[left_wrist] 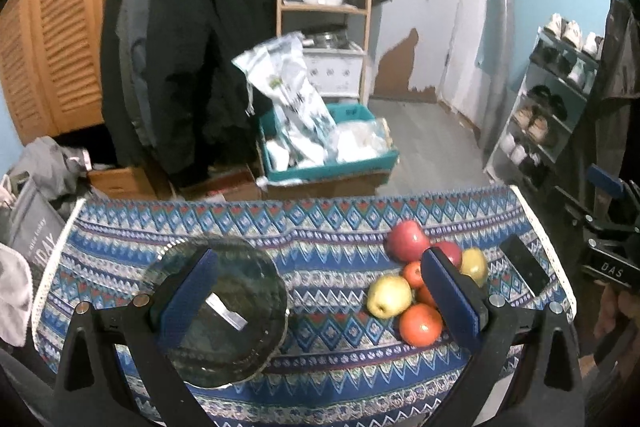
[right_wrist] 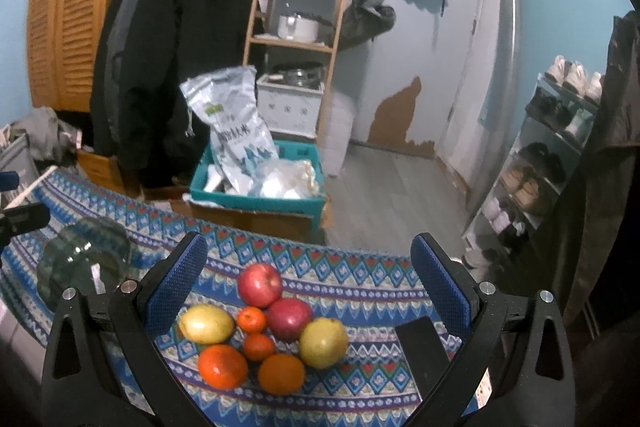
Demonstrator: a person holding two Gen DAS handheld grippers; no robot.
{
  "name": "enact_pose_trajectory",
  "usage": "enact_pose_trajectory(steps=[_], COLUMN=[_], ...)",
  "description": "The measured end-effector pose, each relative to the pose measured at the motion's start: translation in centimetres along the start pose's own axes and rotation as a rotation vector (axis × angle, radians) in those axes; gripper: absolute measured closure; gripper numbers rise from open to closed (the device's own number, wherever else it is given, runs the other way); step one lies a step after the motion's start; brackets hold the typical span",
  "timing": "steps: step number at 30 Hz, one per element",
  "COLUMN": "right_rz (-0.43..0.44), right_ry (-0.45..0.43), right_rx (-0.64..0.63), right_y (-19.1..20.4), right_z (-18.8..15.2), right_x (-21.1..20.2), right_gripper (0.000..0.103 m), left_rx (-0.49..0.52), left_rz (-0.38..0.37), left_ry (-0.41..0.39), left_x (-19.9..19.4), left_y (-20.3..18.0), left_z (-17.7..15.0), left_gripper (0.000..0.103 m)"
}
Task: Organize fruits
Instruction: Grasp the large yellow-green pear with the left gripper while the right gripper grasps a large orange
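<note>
Left wrist view: round clear glass plate (left_wrist: pixel 218 315) on patterned blue woven tablecloth (left_wrist: pixel 328 367), left gripper (left_wrist: pixel 320 301) spread wide above, holding nothing. Right wrist view: right gripper (right_wrist: pixel 308 287) likewise parted, empty, over clustered fruit: yellow pear (right_wrist: pixel 206 323), red apple (right_wrist: pixel 260 285), orange tangerine (right_wrist: pixel 251 319); black phone (right_wrist: pixel 424 343) just right.

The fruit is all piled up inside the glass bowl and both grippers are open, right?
Not quite. The fruit is not in the glass bowl; it lies in a cluster on the tablecloth, apart from the bowl, which holds no fruit. The right wrist view shows this best. The rest holds: the left gripper and the right gripper are both open.
</note>
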State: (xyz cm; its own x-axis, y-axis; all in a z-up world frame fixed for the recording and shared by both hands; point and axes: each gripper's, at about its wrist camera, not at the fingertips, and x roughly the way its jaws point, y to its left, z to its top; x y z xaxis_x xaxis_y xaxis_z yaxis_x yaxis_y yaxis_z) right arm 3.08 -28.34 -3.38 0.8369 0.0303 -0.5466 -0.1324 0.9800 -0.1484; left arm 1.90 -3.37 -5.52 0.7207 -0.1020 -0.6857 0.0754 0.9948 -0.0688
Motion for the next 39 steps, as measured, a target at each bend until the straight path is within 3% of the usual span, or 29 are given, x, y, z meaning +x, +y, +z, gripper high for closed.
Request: enact_pose_trajectory(steps=[9, 14, 31, 39], right_rz=[-0.001, 0.018, 0.076, 0.108], right_ry=[0.155, 0.250, 0.544, 0.630], right_rx=[0.009, 0.043, 0.139, 0.158], right_y=[-0.8, -1.3, -0.7, -0.2], right_z=[-3.1, -4.7, -11.0, -13.5], right_x=[3.4, 5.5, 13.0, 15.3], right_gripper=[0.006, 0.008, 0.018, 0.019], left_rx=[0.003, 0.011, 0.022, 0.034], left_rz=[-0.056, -0.040, -0.044, -0.067], left_ry=[0.138, 0.193, 0.327, 0.369], left_x=[4.3, 6.9, 14.3, 16.8], left_y=[-1.9, -2.5, -3.2, -4.0], left_z=[-1.4, -2.0, -3.9, -4.4], left_gripper=[0.001, 0.002, 0.002, 0.002])
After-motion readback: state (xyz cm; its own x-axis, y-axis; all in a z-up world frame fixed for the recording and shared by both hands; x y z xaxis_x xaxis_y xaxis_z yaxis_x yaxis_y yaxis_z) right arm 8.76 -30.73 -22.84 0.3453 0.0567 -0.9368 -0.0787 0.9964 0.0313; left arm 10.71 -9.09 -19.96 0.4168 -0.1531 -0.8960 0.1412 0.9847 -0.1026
